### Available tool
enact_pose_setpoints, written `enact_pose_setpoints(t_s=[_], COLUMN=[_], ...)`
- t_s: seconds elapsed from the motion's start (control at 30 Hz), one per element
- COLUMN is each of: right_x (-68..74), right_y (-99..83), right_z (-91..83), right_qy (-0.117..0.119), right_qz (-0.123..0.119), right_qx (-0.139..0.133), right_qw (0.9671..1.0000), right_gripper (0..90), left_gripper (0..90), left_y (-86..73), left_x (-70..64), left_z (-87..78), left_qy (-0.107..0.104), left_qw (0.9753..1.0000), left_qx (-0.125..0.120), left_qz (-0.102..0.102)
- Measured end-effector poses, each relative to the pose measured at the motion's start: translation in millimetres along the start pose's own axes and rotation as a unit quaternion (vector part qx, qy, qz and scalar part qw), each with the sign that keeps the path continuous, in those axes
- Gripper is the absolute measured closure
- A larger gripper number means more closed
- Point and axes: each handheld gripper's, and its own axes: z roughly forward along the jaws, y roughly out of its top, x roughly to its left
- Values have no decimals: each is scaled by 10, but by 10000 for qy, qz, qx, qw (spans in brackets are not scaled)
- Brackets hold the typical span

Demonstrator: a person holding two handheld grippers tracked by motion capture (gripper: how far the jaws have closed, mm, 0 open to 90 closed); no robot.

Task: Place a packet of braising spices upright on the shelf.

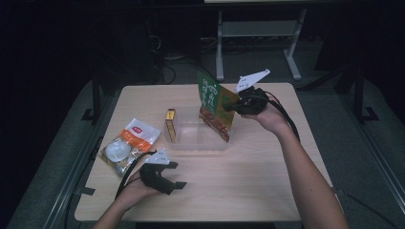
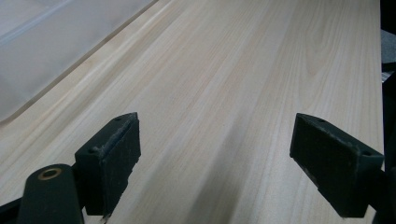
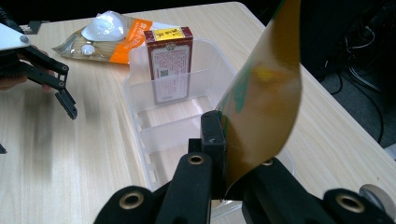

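Green snack pouch (image 1: 216, 106) pinched upright in right gripper (image 1: 237, 102) jaws (over clear bin (image 1: 198, 141))

A green and brown snack pouch (image 1: 217, 109) with printed characters hangs upright above the right end of a clear plastic organizer tray (image 1: 191, 143), clamped at its edge by the right tool (image 1: 235, 106), its lower corner reaching down toward the tray. Seen in the right gripper view, the pouch (image 3: 261, 107) shows a glossy golden-brown back that curves over the tray's (image 3: 173, 133) right-hand compartment, its edge pinched between the closed black jaws. The tray, translucent and split by low dividers, rests at the middle of the wooden counter (image 1: 248, 186).
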Motion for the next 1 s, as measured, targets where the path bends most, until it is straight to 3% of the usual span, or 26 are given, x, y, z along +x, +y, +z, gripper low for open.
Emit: enact_pose_setpoints(t_s=[0.4,0.83,1.0], right_x=[15,52,77], right_y=[-174,-257,-258], right_z=[54,22,35], right_qy=[67,-97,-137], right_qz=[269,233,185], right_qx=[-73,9,60], right_qw=[9996,9997,9997], right_gripper=[894,816,678], left_gripper=[150,144,141], left_y=[-8,-7,0], left_x=[-8,-2,8], left_z=[30,38,28], left_qy=[0,39,56], left_qw=[10000,9999,10000], left_qx=[70,106,61], left_qz=[34,57,13])
